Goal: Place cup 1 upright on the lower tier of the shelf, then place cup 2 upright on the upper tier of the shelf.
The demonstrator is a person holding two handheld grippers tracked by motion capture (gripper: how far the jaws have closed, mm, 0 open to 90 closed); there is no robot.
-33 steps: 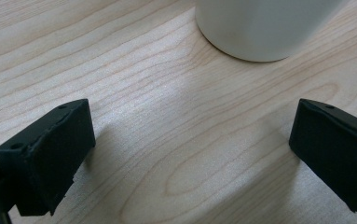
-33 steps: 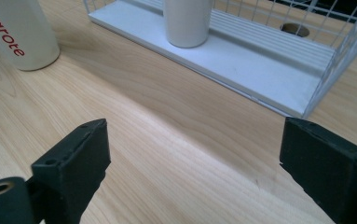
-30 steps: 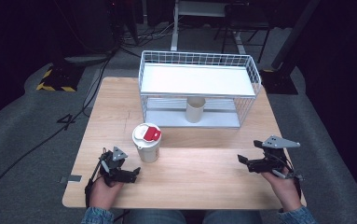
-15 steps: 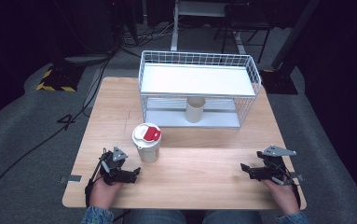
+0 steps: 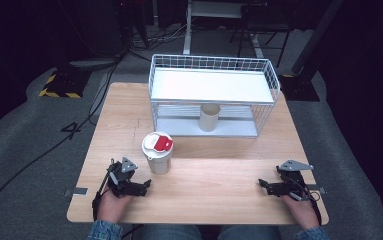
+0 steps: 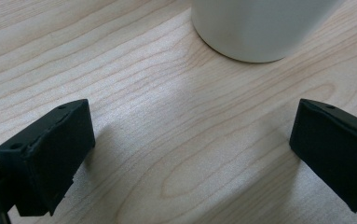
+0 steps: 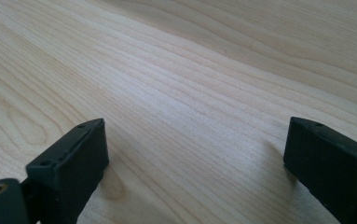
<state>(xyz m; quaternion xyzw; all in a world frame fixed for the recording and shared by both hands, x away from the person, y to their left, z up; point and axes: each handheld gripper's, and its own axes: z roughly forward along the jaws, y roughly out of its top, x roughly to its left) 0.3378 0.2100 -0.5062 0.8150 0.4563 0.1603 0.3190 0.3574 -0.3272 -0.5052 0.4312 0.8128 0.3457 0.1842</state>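
A white cup with a white lid and red tab [image 5: 159,154] stands upright on the wooden table [image 5: 214,172], left of centre. My left gripper [image 5: 146,186] rests low on the table just to the near left of that cup. Its jaws are open with only bare wood between them [image 6: 190,135], and the cup's base [image 6: 255,28] is a short way ahead. My right gripper [image 5: 261,184] lies low near the table's front right. Its jaws have just been opening and stand wide apart over bare wood [image 7: 195,149], holding nothing.
A white wire rack [image 5: 211,85] with a white upper shelf stands at the back of the table. A plain paper cup [image 5: 210,117] stands upright on its lower level. Cables and stands lie on the dark floor behind.
My right gripper has sunk from above the table down to its surface near the front right. The left gripper and both cups have not moved.
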